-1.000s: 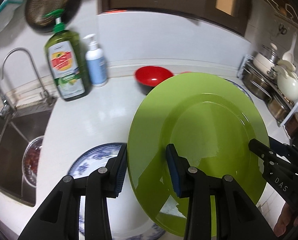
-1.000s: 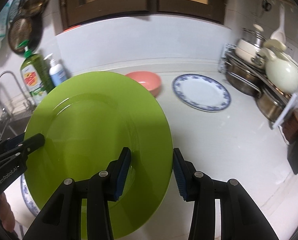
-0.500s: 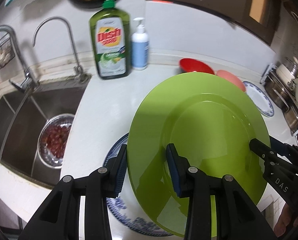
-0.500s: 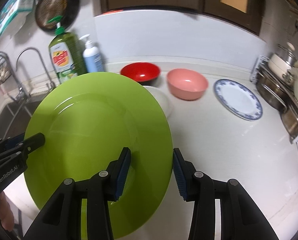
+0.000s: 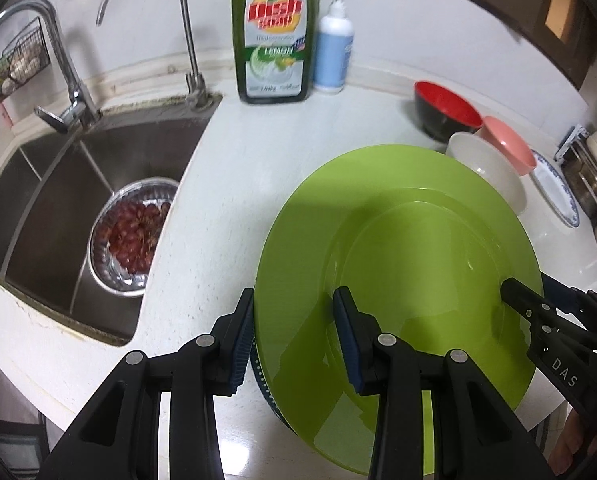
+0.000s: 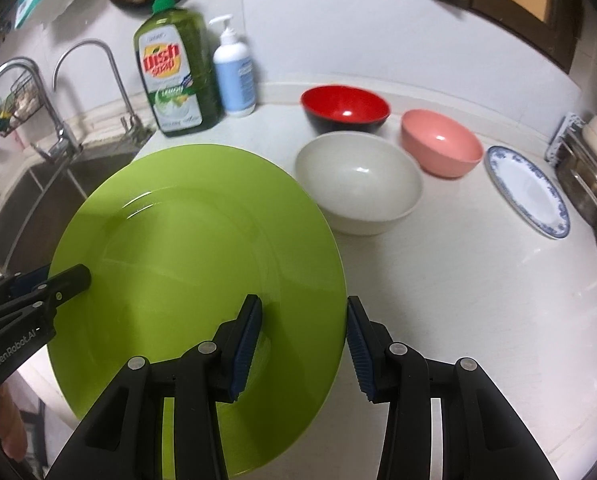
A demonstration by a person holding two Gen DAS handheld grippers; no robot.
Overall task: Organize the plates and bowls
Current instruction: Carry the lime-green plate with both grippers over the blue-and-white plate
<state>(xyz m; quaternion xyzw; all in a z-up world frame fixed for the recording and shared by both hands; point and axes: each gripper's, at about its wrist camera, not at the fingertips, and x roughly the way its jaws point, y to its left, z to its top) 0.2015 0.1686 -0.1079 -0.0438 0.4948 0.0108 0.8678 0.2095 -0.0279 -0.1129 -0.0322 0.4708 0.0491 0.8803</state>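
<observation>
Sink [image 5: 58, 184] with a strainer of grapes [image 5: 132, 228] at left, dish soap bottle [image 6: 176, 76] behind; red bowl [image 6: 344, 106], white bowl [image 6: 358, 182], pink bowl [image 6: 440, 146] and blue-rimmed plate [image 6: 528, 190] sit right on the table [image 6: 458, 280]. Only the left wrist view shows a patterned rim [image 5: 263, 380] under the green plate [image 5: 398, 280]. Glossy, held over the table: left tongs [image 5: 294, 336] and right tongs [image 6: 304, 340] each grip its opposite rims.

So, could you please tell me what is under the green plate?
In the left wrist view, only a dark blue patterned rim shows beneath the green plate, probably another plate. The green plate covers the rest of it.

Green plate [image 6: 186, 248] between both claws
</observation>
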